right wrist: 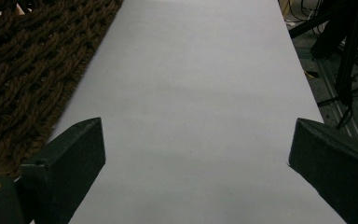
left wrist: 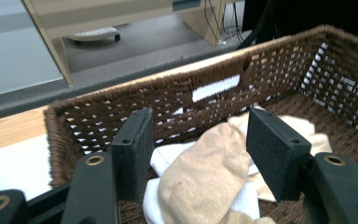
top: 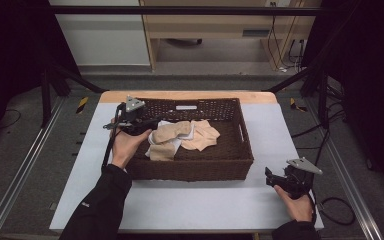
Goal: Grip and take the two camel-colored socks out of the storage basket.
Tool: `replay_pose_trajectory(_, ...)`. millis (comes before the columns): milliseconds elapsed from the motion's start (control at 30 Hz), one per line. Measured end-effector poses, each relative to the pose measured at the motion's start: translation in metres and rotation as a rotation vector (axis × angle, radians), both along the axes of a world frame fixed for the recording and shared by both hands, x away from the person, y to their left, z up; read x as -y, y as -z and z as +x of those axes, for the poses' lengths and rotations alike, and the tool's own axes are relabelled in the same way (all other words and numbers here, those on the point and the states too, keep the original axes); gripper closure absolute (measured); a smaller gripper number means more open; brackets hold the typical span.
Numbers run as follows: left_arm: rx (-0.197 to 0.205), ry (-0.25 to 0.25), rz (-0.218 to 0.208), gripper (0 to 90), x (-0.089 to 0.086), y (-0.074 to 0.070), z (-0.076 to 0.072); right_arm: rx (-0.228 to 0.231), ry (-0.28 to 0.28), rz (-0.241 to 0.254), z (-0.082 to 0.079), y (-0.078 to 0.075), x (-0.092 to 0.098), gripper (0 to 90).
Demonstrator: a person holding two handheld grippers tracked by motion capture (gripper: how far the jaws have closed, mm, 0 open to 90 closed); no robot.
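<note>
A dark brown wicker basket [top: 240, 150] stands in the middle of the white table. Inside it lie beige socks [top: 172, 135] on white ones [top: 152, 150]. My left gripper [top: 152, 125] hangs open over the basket's left end, just above the pile. In the left gripper view a beige sock [left wrist: 205, 177] lies below and between the spread jaws, with a white sock [left wrist: 172, 156] beside it and the basket's far wall [left wrist: 205, 100] behind. My right gripper [top: 275, 176] rests low over the table at the basket's right front corner, open and holding nothing [right wrist: 196, 149].
The basket's woven side [right wrist: 23, 70] runs close along the left of the right gripper view. Bare white tabletop [top: 200, 200] stretches in front of the basket and to its right. Black frame posts, cables and a wooden cabinet [top: 215, 25] stand beyond the table.
</note>
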State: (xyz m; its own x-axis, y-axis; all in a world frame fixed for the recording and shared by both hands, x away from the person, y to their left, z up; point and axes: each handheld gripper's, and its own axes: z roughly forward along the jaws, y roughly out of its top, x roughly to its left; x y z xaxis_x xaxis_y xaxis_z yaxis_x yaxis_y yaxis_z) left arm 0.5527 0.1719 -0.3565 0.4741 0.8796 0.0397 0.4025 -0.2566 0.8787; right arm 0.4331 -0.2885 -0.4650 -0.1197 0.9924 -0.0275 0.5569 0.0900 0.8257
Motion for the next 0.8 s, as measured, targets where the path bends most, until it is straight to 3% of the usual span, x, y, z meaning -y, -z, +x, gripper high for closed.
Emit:
replay_pose_trajectory(67,0.0,-0.001,-0.004,40.5,0.002,0.007,0.0,0.001,0.0,-0.001,0.0,0.0,0.0,4.0)
replay_pose_trajectory(133,-0.028,0.004,-0.006,40.1,0.002,0.018,0.001,0.0,0.001,0.0,0.0,0.0,0.0,4.0)
replay_pose_trajectory(300,-0.05,0.016,0.012,38.6,0.003,0.026,0.002,-0.001,-0.001,-0.005,0.0,0.001,0.0,4.0)
replay_pose_trajectory(467,-0.086,0.048,0.075,36.7,0.009,0.034,0.005,-0.006,-0.001,-0.009,0.001,0.001,-0.001,4.0)
replay_pose_trajectory(533,-0.091,0.051,0.081,36.7,0.009,0.035,0.005,-0.005,-0.002,-0.01,0.001,0.001,-0.001,4.0)
replay_pose_trajectory(633,-0.097,0.058,0.074,35.3,0.011,0.038,0.007,-0.011,0.0,-0.004,0.001,0.001,-0.001,4.0)
replay_pose_trajectory(800,-0.144,0.078,0.075,34.7,0.016,0.051,0.014,-0.009,-0.001,-0.012,0.001,0.002,-0.001,4.0)
